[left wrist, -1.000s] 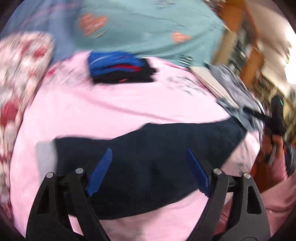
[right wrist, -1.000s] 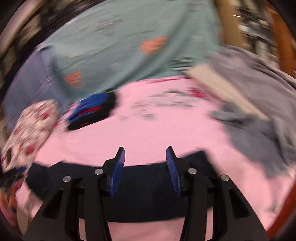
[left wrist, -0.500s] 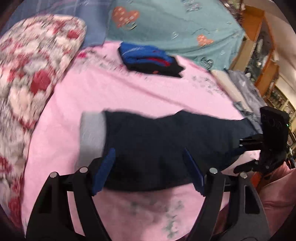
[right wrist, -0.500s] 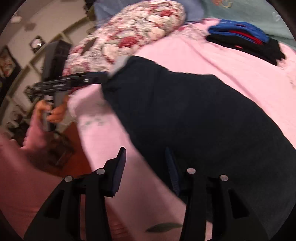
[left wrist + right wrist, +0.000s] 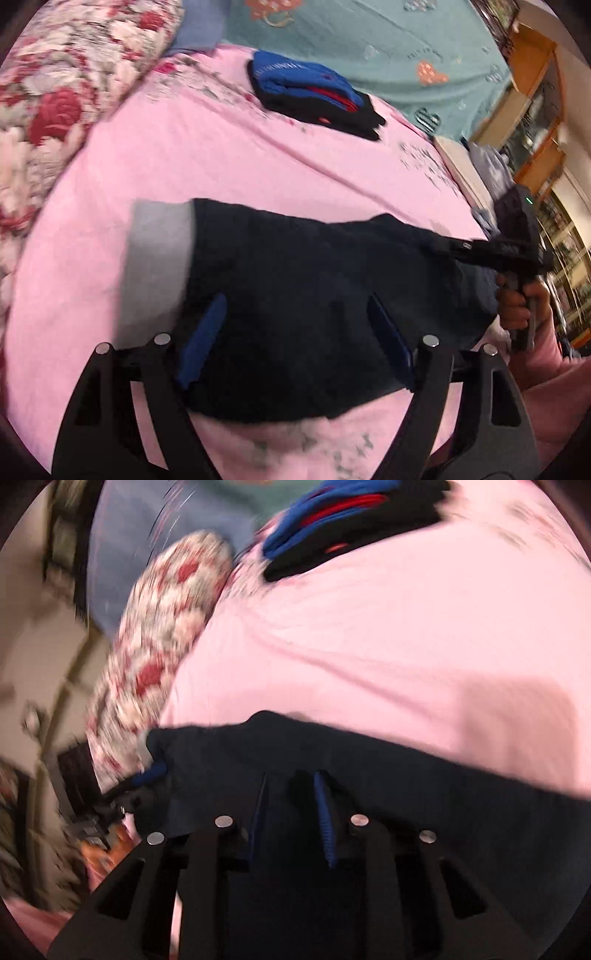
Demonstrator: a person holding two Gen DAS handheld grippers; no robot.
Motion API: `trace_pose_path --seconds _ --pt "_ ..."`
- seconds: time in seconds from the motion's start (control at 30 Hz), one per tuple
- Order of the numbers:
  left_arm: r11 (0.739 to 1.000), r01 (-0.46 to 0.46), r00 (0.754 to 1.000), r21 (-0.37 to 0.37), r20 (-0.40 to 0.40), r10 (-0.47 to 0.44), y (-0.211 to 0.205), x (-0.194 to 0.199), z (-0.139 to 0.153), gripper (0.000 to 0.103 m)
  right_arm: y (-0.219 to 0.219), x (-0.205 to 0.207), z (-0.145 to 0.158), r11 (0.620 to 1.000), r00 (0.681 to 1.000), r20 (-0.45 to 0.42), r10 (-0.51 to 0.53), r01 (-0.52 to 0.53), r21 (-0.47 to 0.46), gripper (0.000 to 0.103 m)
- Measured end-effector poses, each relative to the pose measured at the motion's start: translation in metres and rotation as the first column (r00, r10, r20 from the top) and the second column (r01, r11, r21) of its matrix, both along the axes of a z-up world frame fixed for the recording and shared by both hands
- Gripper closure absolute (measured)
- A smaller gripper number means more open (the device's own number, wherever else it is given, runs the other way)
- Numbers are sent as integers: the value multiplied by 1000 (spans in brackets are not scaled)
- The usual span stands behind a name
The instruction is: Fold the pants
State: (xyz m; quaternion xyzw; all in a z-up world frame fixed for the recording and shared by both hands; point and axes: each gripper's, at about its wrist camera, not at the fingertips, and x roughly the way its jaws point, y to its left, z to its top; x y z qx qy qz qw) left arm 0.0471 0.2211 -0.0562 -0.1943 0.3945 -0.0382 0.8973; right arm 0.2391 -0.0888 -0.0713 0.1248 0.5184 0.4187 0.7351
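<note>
Pants point(image 5: 303, 295) lie spread flat across the pink sheet point(image 5: 207, 155), dark navy, with the grey waistband point(image 5: 157, 254) at the left end. A second ago the left wrist view showed them lower and smeared; now they fill the middle of that view, and the floral quilt point(image 5: 55, 92) at the far left takes up more of it. The left gripper point(image 5: 295, 328) hangs over the pants with its blue pads wide apart, holding nothing. At the right edge, the right gripper point(image 5: 465, 247) reaches the pants' far end, where earlier it stood off the cloth. In its own view, the right gripper point(image 5: 291, 812) has swung from facing up the bed to looking along the pants; its jaws are closing with dark cloth between them, though blur hides whether the pads press. Counted: one pair of pants, one folded stack of clothes point(image 5: 314, 92), two grippers, one hand point(image 5: 517, 306) visible.
</note>
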Motion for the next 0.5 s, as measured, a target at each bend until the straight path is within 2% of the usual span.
trace_pose_path --seconds 0.07,0.13,0.2,0.27,0.3,0.33,0.4,0.43,0.5 --pt "999 11 1000 -43 26 -10 -7 -4 9 15 -14 -21 17 999 997 77 33 -36 33 66" --pt "996 73 997 -50 37 -71 -28 -3 14 14 -12 -38 20 992 991 93 100 -106 63 65" --pt "991 131 991 25 7 -132 -52 0 9 14 -23 -58 13 989 984 99 145 -148 23 61" --pt "976 165 984 140 -84 -154 -74 6 -9 14 -40 -69 0 990 988 87 130 -124 -65 60" --pt "965 171 983 196 -96 -155 -81 4 -14 14 -53 -71 -4 992 989 85 120 -117 -44 61" --pt "941 183 982 283 -94 -163 -94 -2 -15 14 -68 -73 -4 994 991 79 107 -107 -7 61" --pt "918 199 979 343 -115 -169 -104 -10 -13 14 -100 -74 -3 997 997 47 64 -66 26 60" --pt "912 205 978 356 -120 -172 -107 -14 -9 14 -118 -73 0 1000 998 52 20 -20 10 59" --pt "918 208 977 338 -113 -179 -110 -13 1 14 -150 -71 10 996 991 109 -79 83 -32 59"
